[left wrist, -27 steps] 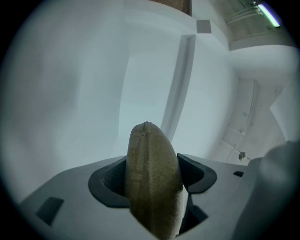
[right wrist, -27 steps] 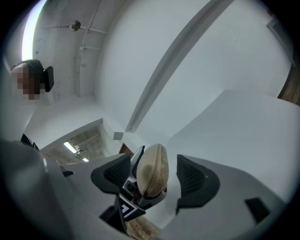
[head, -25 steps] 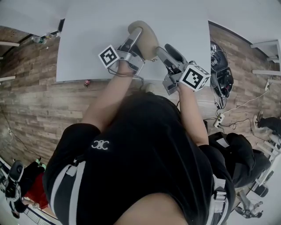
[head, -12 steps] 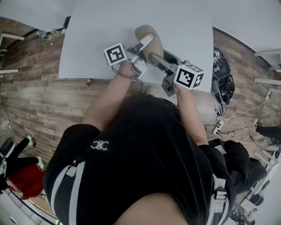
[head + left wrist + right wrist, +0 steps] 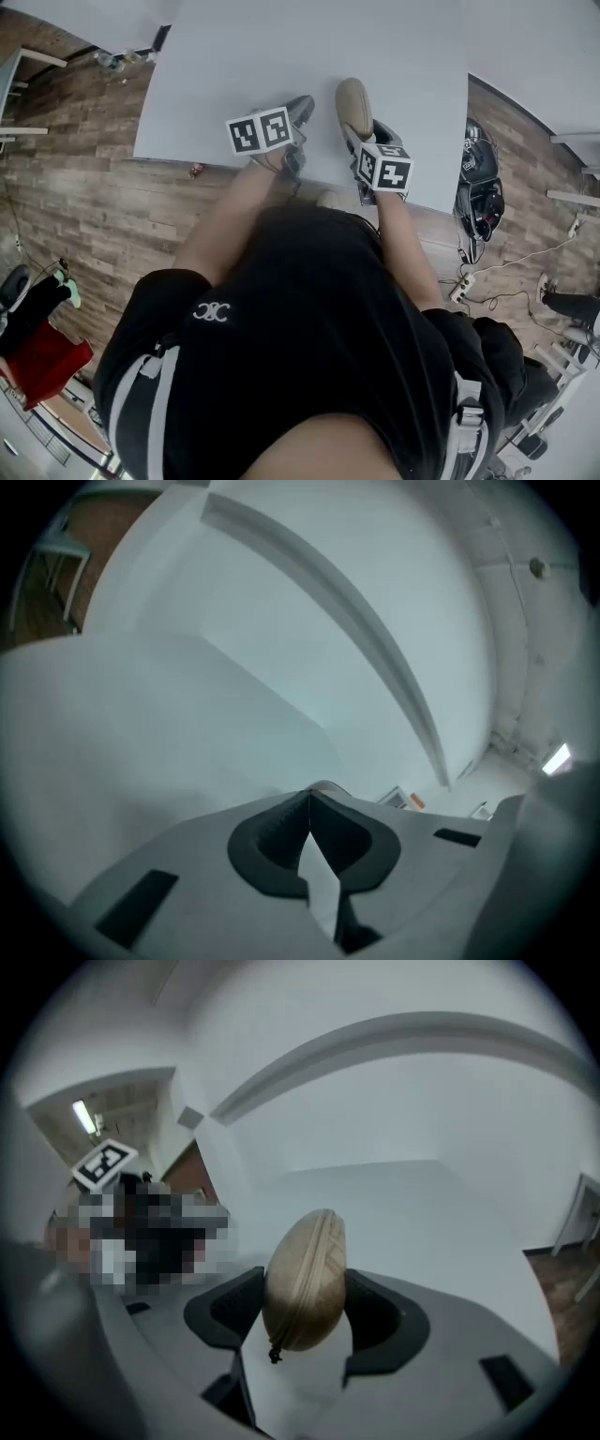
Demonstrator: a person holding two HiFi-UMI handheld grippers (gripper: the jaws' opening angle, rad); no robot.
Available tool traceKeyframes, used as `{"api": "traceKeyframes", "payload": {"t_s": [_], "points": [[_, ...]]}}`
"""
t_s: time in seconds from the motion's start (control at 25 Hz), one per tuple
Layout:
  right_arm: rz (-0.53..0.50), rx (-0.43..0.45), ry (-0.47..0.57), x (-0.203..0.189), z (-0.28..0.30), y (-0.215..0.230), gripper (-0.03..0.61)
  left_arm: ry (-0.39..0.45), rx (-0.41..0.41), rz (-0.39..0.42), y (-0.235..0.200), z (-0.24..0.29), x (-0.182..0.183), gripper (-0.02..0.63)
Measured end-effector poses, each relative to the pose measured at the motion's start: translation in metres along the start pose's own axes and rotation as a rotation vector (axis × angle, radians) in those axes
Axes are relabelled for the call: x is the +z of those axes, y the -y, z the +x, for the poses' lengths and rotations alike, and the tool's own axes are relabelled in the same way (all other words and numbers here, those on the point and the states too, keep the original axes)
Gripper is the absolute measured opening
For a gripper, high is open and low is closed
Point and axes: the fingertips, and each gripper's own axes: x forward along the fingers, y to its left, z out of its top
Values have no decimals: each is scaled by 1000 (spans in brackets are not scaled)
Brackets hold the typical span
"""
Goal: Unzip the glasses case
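Note:
My right gripper (image 5: pixel 307 1290) is shut on the tan glasses case (image 5: pixel 305 1279). It holds the case on edge, zipper seam towards the camera, with the small dark zipper pull (image 5: pixel 274 1354) hanging at the near end. In the head view the case (image 5: pixel 353 103) sticks out ahead of the right gripper (image 5: pixel 362 129), over the near part of the white table (image 5: pixel 234 75). My left gripper (image 5: pixel 302 106) is a little to the left of the case and apart from it. Its jaws are closing, and the left gripper's tips (image 5: pixel 309 797) meet with nothing between them.
The table's front edge (image 5: pixel 225 167) runs just under both hands. Black gear (image 5: pixel 480 192) and a power strip (image 5: pixel 457 289) with cables lie on the wooden floor to the right. Small items (image 5: pixel 111 58) sit past the table's far left corner.
The left gripper has come off the case, rolled, and closed its jaws. Both hands have dropped toward the table. The case has turned and now sits in the right gripper alone.

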Motion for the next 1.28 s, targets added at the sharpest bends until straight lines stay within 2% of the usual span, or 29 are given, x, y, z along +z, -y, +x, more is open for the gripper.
{"api": "traceKeyframes", "payload": {"t_s": [0.04, 0.16, 0.4, 0.52, 0.68, 0.88, 0.92, 0.96, 1.0, 1.12, 1.28], "points": [[-54, -49, -25, -9, 2, 3, 279, -10, 37, 53, -3, -2, -3, 5], [-142, -120, -65, -26, 8, 5, 279, -32, 52, 170, 1, -9, -12, 5], [-232, -150, -160, -51, 36, 2, 279, -57, 68, 216, -12, -23, -18, 5], [-204, -169, -148, -56, 41, 1, 284, -68, 80, 223, -21, -30, -18, 5], [-173, -162, -79, -41, 36, -12, 295, -66, 90, 226, -29, -37, -16, 5], [-152, -123, 121, 14, 7, -31, 291, -38, 89, 291, -24, -40, -7, 5], [-147, -138, 159, 26, -2, -31, 265, -34, 86, 307, -22, -40, -5, 5], [-142, -165, 194, 38, -11, -29, 116, -32, 82, 322, -19, -39, -4, 5], [-137, -197, 224, 48, -20, -27, 29, -31, 79, 338, -16, -37, -3, 5], [-102, -248, 265, 65, -37, -21, 15, -32, 79, 374, -10, -34, 0, 5], [-65, -235, 249, 58, -42, -20, 14, -43, 89, 406, -5, -31, -3, 5]]}}
